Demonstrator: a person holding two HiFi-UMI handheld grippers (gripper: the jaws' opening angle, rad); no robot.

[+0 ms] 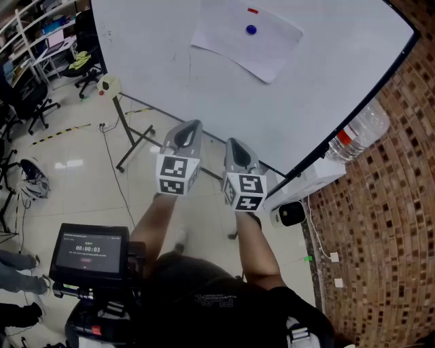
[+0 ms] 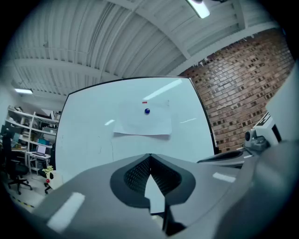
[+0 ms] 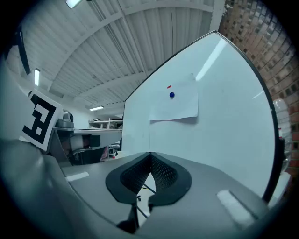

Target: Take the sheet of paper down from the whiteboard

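Note:
A white sheet of paper [image 1: 246,37] hangs on the whiteboard [image 1: 319,88], pinned by a blue round magnet [image 1: 251,29], with a small red magnet [image 1: 253,11] just above it. The same sheet [image 2: 142,120] shows in the left gripper view and in the right gripper view [image 3: 175,105]. My left gripper [image 1: 188,128] and right gripper [image 1: 233,143] are held side by side, well below the sheet and short of the board. Both are shut with nothing between the jaws.
The whiteboard stands on a black wheeled frame [image 1: 132,139]. A brick wall [image 1: 380,224] is at the right, with a plastic bottle [image 1: 360,132] and a white device [image 1: 293,212] by the board's edge. Office chairs [image 1: 30,102] and shelves stand at the left. A screen [image 1: 90,250] sits at my waist.

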